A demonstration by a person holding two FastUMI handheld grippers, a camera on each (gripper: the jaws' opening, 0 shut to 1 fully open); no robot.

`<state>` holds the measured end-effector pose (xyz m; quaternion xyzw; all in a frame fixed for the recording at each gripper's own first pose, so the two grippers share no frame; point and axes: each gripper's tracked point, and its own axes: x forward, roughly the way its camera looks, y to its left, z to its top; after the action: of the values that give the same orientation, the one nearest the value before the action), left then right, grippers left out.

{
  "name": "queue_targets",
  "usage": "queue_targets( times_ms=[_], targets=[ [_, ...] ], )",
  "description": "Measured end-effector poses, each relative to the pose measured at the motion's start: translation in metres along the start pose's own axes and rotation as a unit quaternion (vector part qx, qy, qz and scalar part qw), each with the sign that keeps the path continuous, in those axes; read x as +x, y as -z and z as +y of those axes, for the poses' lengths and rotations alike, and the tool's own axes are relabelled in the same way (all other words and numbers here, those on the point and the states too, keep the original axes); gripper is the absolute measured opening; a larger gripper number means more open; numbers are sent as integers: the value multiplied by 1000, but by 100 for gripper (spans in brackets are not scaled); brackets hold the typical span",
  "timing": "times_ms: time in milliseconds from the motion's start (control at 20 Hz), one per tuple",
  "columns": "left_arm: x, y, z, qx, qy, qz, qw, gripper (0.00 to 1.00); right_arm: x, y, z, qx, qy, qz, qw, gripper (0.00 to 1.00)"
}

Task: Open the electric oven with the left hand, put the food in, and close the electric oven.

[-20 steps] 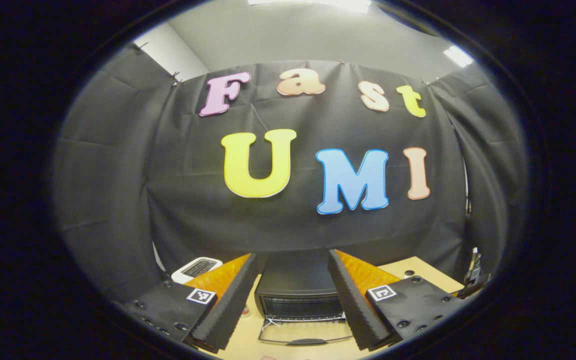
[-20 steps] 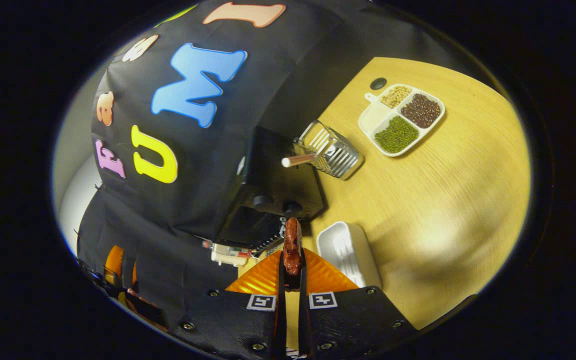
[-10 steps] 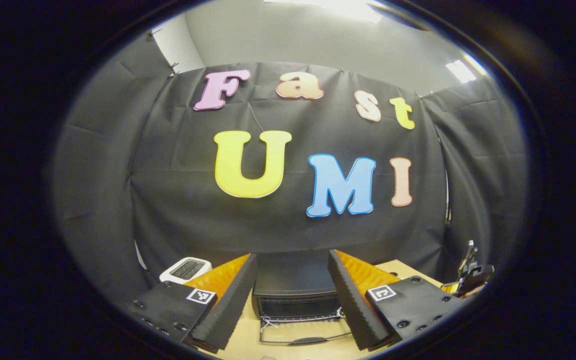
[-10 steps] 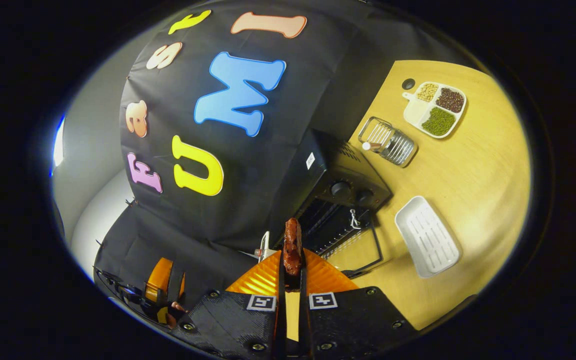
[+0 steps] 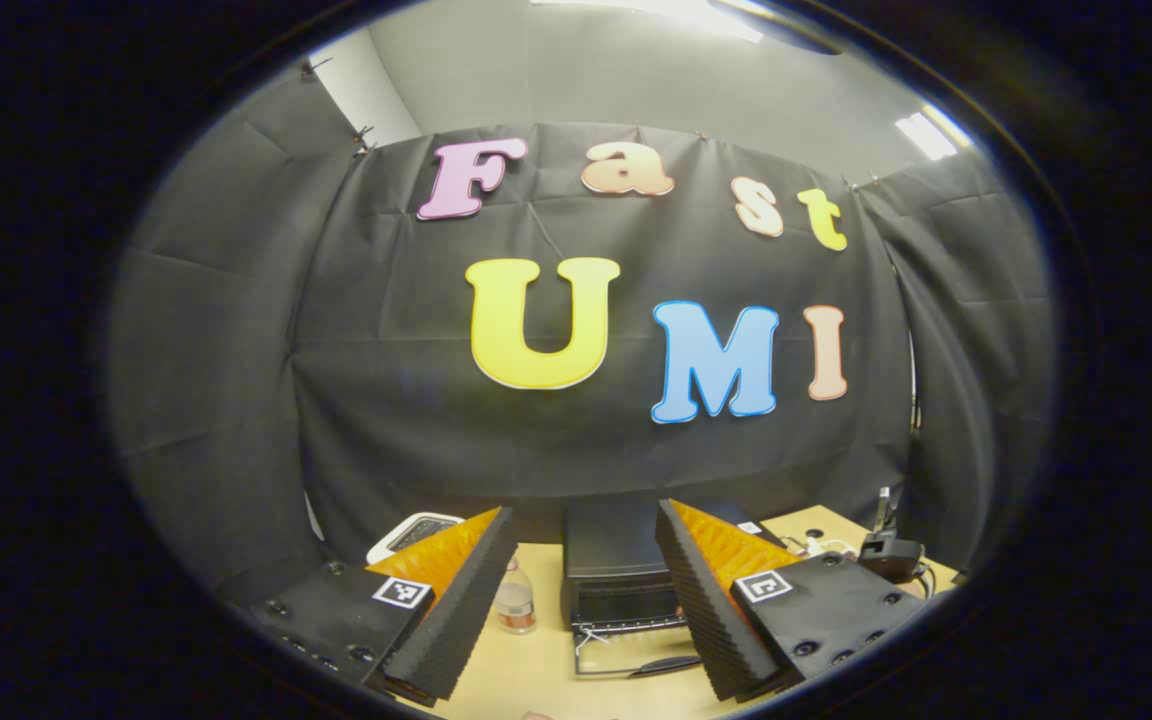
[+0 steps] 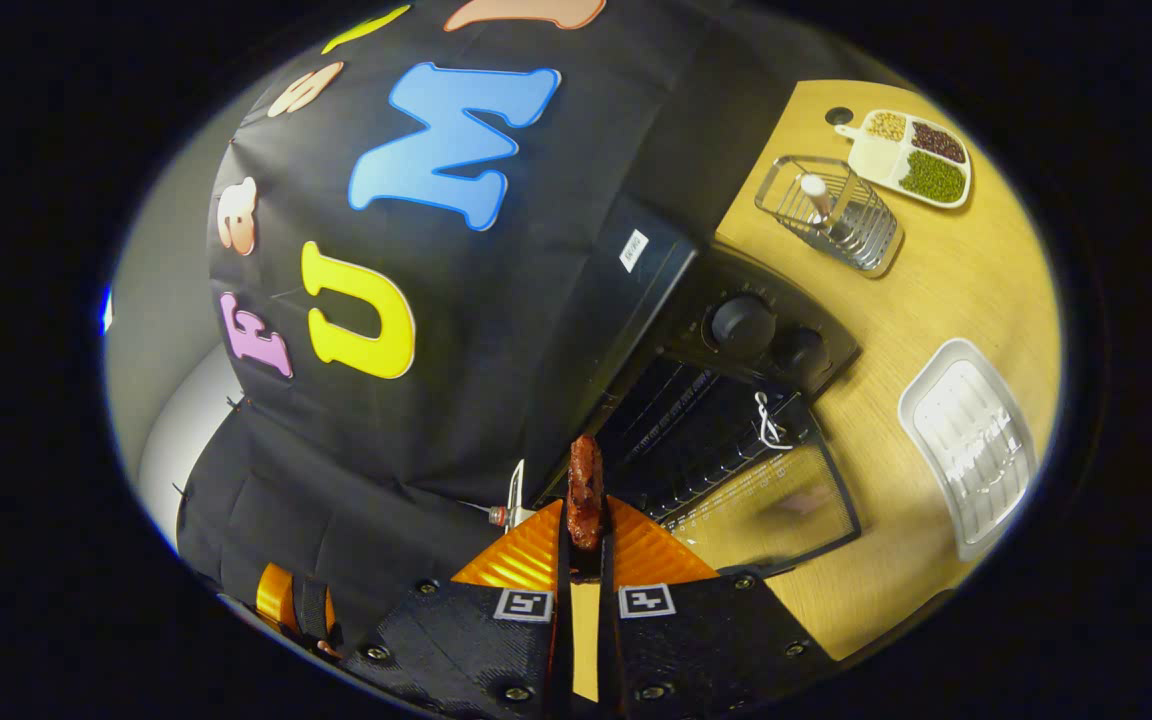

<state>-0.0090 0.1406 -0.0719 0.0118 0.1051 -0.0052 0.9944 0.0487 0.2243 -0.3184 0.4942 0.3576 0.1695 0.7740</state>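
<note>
One electric oven (image 6: 736, 400) stands open; right claw (image 6: 584, 520) pinches one food piece (image 6: 585, 490), left claw (image 5: 584, 590) wide.

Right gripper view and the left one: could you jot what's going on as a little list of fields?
oven: black, on the wooden table
oven door: open, folded down flat
food: reddish-brown piece, pinched in the right tool, outside the oven
left tool: open, holding nothing, facing the oven
white tray: empty, right of the oven
task stage: food not yet in
</note>
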Motion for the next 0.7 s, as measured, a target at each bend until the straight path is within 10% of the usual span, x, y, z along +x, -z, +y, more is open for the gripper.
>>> queue_targets(
  times_ms=[700],
  targets=[
    [4, 29, 49, 7, -40, 41, 998, 99, 129, -17, -41, 62, 47, -82, 994, 10]
  ],
)
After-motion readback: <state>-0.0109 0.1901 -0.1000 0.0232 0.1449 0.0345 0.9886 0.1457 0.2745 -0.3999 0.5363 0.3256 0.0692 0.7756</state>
